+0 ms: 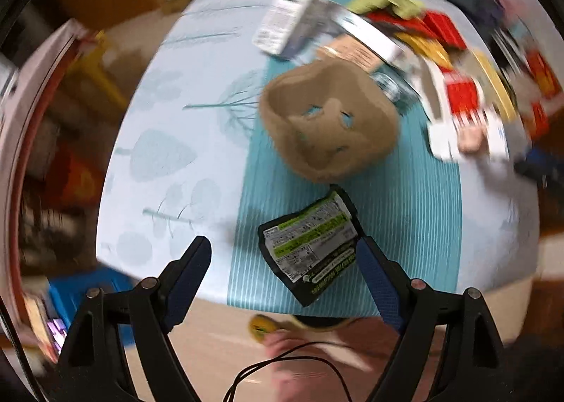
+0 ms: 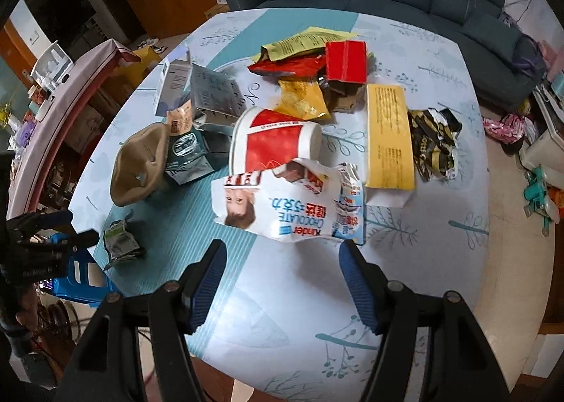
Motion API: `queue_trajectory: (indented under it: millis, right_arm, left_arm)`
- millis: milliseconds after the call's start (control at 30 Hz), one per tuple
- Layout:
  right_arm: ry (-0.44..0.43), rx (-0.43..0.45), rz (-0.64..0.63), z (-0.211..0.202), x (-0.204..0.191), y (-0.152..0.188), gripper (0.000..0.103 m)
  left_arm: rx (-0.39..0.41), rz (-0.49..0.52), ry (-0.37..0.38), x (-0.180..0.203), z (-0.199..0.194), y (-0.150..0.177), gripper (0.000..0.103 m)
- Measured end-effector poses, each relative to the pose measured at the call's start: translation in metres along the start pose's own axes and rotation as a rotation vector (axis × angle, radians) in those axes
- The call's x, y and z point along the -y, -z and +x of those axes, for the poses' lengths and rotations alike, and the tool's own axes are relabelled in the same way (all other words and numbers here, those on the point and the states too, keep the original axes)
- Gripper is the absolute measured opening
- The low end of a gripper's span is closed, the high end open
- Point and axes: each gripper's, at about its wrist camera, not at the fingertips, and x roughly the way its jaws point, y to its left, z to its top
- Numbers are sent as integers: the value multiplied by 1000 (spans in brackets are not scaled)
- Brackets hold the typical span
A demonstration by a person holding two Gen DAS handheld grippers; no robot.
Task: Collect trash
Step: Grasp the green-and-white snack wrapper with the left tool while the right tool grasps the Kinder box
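I'm holding both tongs spread apart, gripping nothing; the black-and-green wrapper [image 1: 310, 247] is lying between the left gripper [image 1: 282, 261] fingers, touching the right-hand one. It's sitting near the table [image 1: 169, 155] edge; a clumsy close is risking nudging it off, while the Kinder wrapper [image 2: 282, 204] is waiting just ahead of the right gripper [image 2: 282, 271].

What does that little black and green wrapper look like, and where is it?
Find the blue-striped part of the table, then the brown paper bowl. Nearer the table's edge lies the wrapper, alone. It is black, crumpled, with a green and white label; no other trash touches it.
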Motion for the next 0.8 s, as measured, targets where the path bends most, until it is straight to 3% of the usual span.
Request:
queue_trajectory:
  millis: [133, 300, 433, 533, 800]
  right_arm:
    - [-12, 1, 15, 3, 4, 1, 66]
    - [-15, 10, 34, 3, 6, 3, 66]
    - [-12, 15, 48, 3, 7, 6, 66]
    - [-8, 19, 44, 2, 7, 6, 66]
    - [45, 55, -131, 5, -3, 0, 66]
  left_arm:
    - [-38, 166, 0, 16, 11, 1, 83]
    - [-78, 277, 22, 28, 25, 0, 83]
    - [-95, 351, -8, 37, 43, 1, 83]
    - [-101, 363, -19, 43, 50, -1, 82]
    - [-117, 279, 40, 36, 55, -9, 57]
